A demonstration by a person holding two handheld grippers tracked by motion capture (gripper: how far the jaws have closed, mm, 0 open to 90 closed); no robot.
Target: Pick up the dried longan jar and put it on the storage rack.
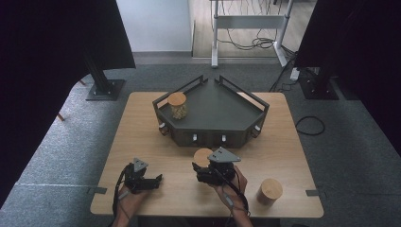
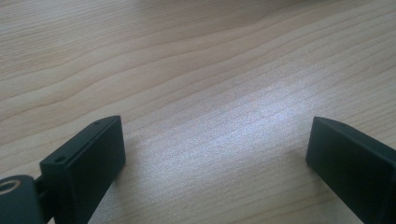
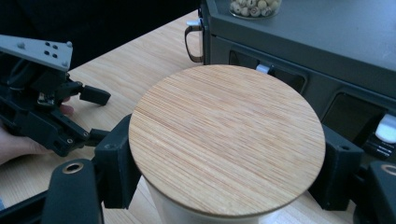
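In my right gripper (image 1: 204, 166) is a white jar with a round wooden lid (image 1: 202, 155), held a little above the table in front of the dark tray. In the right gripper view the jaws press on both sides of the jar (image 3: 224, 130) just under its lid. My left gripper (image 1: 158, 180) rests low at the table's front left, jaws wide apart and empty. The left gripper view shows bare wood between its fingers (image 2: 93, 154). From the right gripper view, the left gripper (image 3: 95, 116) lies off to the left.
A dark grey five-sided tray (image 1: 255, 101) with raised rails stands at the table's back middle. On its left corner is a jar of pale round pieces (image 1: 178, 105) with a wooden lid. Another wooden-lidded jar (image 1: 270, 191) stands at the front right. Black curtains flank the table.
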